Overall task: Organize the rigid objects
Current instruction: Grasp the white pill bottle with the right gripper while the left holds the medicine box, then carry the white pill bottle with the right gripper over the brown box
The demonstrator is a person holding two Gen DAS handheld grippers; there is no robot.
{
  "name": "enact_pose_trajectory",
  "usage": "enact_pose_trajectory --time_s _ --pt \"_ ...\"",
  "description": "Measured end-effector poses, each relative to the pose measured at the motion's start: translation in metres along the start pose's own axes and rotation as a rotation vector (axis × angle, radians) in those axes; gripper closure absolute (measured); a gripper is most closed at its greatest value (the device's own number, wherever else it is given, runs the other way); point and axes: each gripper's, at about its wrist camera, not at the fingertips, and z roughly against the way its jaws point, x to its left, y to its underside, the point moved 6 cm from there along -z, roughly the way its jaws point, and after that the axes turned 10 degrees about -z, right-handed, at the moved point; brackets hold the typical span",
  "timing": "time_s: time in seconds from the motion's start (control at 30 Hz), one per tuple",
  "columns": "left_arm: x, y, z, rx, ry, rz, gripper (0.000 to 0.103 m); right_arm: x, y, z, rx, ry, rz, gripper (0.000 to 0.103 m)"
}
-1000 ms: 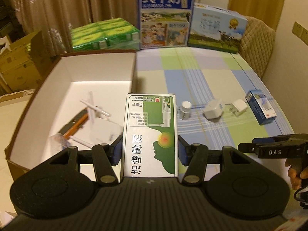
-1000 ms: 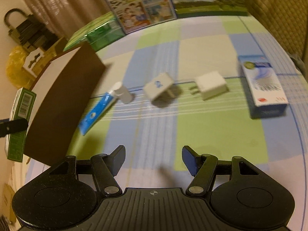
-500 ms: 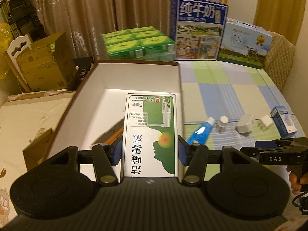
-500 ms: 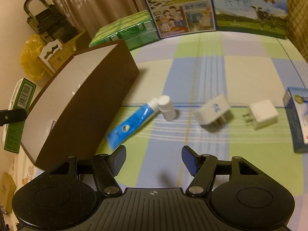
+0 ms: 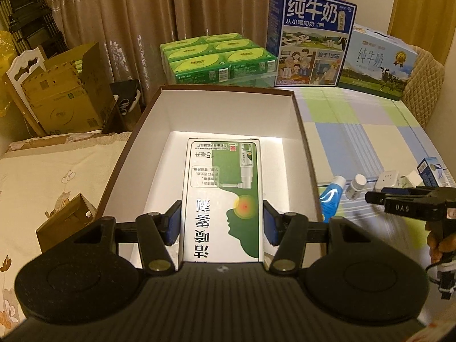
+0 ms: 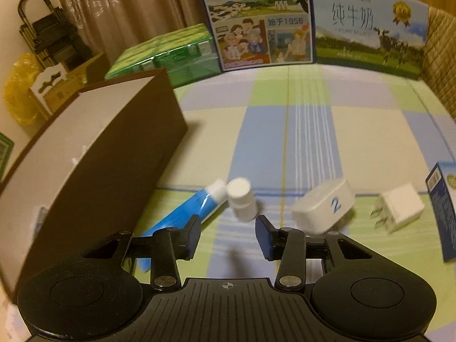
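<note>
My left gripper point(image 5: 221, 222) is shut on a green and white medicine box point(image 5: 222, 196) and holds it above the open brown box with a white inside point(image 5: 300, 131). My right gripper point(image 6: 227, 235) is open and empty, low over the table. Just ahead of it lie a blue tube point(image 6: 185, 213) and a small white bottle point(image 6: 240, 199), with a white plug marked 2 point(image 6: 325, 206), a white charger point(image 6: 399, 211) and a blue carton point(image 6: 444, 213) to the right. The brown box point(image 6: 114, 171) stands to its left.
Two milk cartons point(image 5: 310, 42) point(image 5: 376, 62) and a green pack of tissue boxes point(image 5: 216, 57) stand at the table's far edge. Cardboard boxes point(image 5: 62, 91) sit on the floor to the left. A padded chair back point(image 6: 441, 65) is at far right.
My left gripper has carried the medicine box left, from beside the brown box to over its inside. My right gripper has moved left and lower, toward the tube and bottle.
</note>
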Motion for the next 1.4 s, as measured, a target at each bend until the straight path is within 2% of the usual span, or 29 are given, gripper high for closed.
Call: enact_pose_trajectory --time_s 0.4,0.9,1.07,1.4 --pt "0.011 -0.002 -0.023 0.025 0.018 -0.003 0.052 0.001 -0.009 -0.035 -0.014 0.071 0.051 0.066" --pt "0.015 -0.005 -0.036 0.05 0.024 -0.001 0.052 -0.001 -0.014 -0.055 0.005 0.092 0.067 0.068" --pt "0.016 -0.005 -0.04 0.057 0.026 -0.001 0.051 0.0 -0.015 -0.059 0.003 0.095 0.085 0.078" --pt "0.015 -0.007 -0.044 0.063 0.029 -0.002 0.052 0.002 -0.014 -0.06 -0.016 0.112 0.143 0.079"
